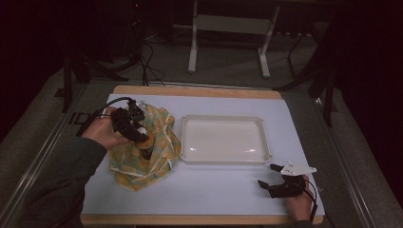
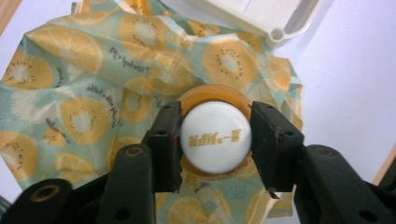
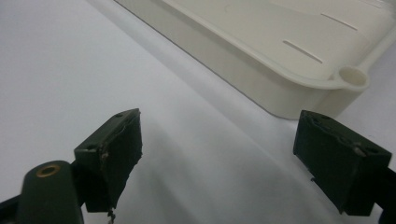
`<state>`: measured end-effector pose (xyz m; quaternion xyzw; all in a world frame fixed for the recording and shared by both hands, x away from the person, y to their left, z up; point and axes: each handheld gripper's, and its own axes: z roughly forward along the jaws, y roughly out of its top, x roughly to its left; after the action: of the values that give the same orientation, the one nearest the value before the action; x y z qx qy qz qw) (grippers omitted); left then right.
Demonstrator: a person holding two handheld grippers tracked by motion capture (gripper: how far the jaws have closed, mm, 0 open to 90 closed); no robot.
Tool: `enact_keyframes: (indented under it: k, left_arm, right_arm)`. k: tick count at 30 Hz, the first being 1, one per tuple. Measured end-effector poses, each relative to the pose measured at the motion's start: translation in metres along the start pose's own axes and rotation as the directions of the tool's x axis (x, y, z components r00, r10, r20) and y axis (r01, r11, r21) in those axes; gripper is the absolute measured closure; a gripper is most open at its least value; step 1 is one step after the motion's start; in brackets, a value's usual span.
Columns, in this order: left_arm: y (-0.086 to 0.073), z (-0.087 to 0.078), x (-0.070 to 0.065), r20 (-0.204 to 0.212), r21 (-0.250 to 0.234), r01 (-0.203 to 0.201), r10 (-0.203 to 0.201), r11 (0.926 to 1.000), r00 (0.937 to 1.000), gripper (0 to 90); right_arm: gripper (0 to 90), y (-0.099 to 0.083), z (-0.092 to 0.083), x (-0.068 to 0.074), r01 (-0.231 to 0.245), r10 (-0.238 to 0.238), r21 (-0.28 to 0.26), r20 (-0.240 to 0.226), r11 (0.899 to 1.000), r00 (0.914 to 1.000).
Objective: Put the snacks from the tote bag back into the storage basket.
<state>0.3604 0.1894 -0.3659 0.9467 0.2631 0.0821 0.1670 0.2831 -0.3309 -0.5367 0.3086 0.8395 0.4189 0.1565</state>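
White-covered rectangular table (image 1: 218, 190) carried everything. Cream rectangular plastic tray (image 1: 223, 140) sat at its centre, well apart from the right gripper (image 1: 272, 176), whose jaws stood wide with nothing between them. Crumpled teal cloth printed with orange slices (image 1: 161, 137) lay just left of the tray. On it, the left gripper (image 2: 215, 140) clamped the white-capped round amber bottle (image 2: 215, 136) by its cap.

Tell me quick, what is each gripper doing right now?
Left gripper: closed on the white-capped bottle on the fruit-print cloth.
Right gripper: open, holding nothing.
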Motion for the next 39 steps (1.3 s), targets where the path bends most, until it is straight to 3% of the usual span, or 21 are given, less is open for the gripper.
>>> enact_keyframes:
  k: [8,15,26,39]
  left_arm:
    - [0.002,-0.001,-0.002,-0.017,0.014,-0.034,0.034,0.9993,0.9993,58.8]
    - [0.002,0.0,0.001,-0.006,0.001,-0.019,0.019,0.9998,0.9998,58.8]
    - [0.003,-0.002,0.002,-0.019,0.016,-0.031,0.032,0.9994,0.9993,59.0]
    - [0.011,-0.018,-0.001,-0.031,0.027,-0.065,0.066,0.9975,0.9973,59.0]
  right_arm:
    - [15.1,0.0,0.0,0.0,0.001,-0.001,0.0,0.0,1.0,1.0]
    - [15.1,0.0,0.0,0.0,0.0,0.0,-0.001,-0.001,1.0,1.0]
    - [15.1,0.0,0.0,0.0,-0.001,0.001,0.001,0.001,1.0,1.0]
    - [15.1,0.0,0.0,0.0,0.001,-0.001,-0.001,0.002,1.0,1.0]
